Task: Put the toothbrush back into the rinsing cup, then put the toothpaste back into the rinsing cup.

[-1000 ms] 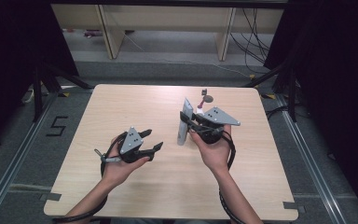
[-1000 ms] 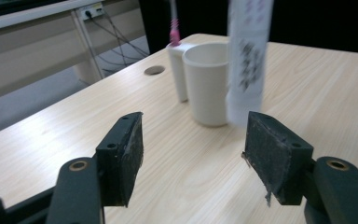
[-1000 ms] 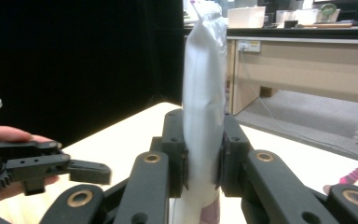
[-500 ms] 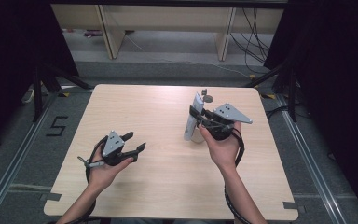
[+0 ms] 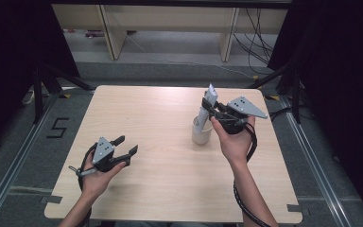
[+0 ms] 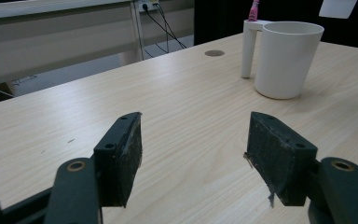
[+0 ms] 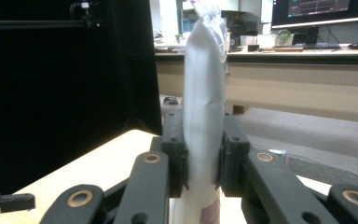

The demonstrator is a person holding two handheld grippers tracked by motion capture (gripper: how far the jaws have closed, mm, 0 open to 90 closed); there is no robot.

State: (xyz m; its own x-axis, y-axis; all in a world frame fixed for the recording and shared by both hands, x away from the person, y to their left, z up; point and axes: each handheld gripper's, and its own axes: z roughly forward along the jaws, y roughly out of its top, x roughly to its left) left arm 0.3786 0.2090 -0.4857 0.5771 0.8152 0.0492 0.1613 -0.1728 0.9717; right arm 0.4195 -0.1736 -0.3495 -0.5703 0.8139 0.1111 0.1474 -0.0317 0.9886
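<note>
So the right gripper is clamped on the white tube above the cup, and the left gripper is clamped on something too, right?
Not quite. The left gripper is open with nothing between its jaws, as the left gripper view shows. The right gripper does clamp the white tube above the cup.

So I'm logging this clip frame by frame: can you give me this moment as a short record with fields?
surface: wooden table
cup: white cup with a holder at its side, standing upright on the table
right tongs: shut on a white tube, held upright above the cup
left tongs: open, nothing between the jaws, low over the table, apart from the cup
tube vs cup: whether the lower end is inside the cup cannot be told
</note>
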